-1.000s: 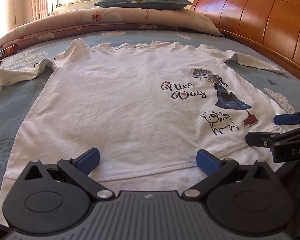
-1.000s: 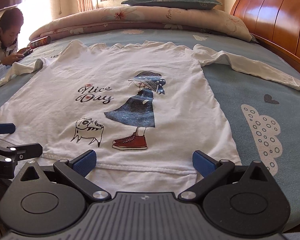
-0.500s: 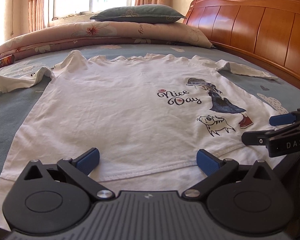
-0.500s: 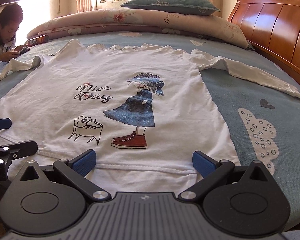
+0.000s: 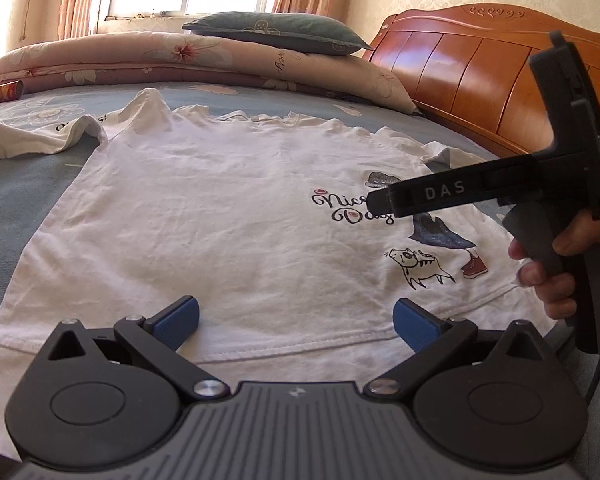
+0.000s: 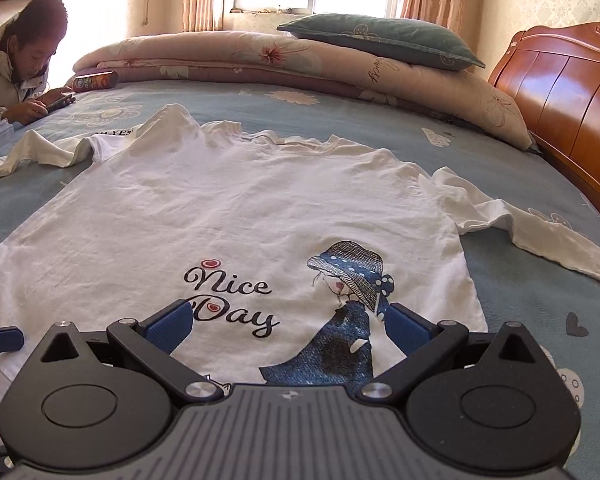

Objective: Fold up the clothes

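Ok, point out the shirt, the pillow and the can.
shirt (image 6: 228, 216): right wrist view, plain chest area.
pillow (image 6: 384, 40): right wrist view, middle of its top.
can (image 6: 95, 81): right wrist view, its side.

Green pillow on rolled quilt, wooden headboard, snack can

Right gripper hides shirt print, seemingly.

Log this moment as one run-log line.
stage: before first fold | garment: white long-sleeved printed cotton shirt flat on blue bedsheet | left claw: open, at hem | right claw: open, above print
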Demonstrator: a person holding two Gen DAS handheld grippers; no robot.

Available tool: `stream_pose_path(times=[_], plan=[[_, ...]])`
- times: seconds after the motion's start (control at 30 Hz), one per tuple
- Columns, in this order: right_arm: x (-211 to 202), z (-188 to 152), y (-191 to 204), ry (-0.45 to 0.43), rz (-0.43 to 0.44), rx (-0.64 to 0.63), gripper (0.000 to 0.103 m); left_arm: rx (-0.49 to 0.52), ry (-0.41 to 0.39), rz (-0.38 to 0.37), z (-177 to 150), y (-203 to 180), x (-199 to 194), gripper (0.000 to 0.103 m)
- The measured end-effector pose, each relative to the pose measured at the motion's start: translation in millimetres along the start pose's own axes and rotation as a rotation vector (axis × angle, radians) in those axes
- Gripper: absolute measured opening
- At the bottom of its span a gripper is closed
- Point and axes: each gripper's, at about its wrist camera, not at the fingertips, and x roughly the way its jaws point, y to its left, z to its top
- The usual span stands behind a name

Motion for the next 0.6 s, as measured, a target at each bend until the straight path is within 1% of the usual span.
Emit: stream_pose_path(times=[0.07, 0.2, 0.33, 0.43, 0.53, 0.6], plan=[[14, -1, 3, 0.040, 0.007, -0.002, 0.103, -0.012, 0.002, -0.007, 1, 1, 0, 0.102], [22, -15, -9, 0.062, 0.040, 0.080, 0.103, -0.017, 0.006, -0.012, 1, 2, -1, 0.102], [1, -35, -22, 0.047, 0.034, 0.080, 0.103, -0.027, 0.009, -0.019, 2, 4, -2, 0.102], [-19, -54, -32, 0.031, 0.037, 0.088, 0.103, -0.012, 0.015, -0.010, 2, 2, -1, 0.102], [-34, -71, -35, 0.005, 0.013, 0.051, 0.103, 0.011, 0.020, 0.007, 1, -2, 0, 0.102], [-39, -78, -37, -0.012, 0.001, 0.069, 0.103, 0.040, 0.021, 0.025, 0, -6, 1, 0.102]])
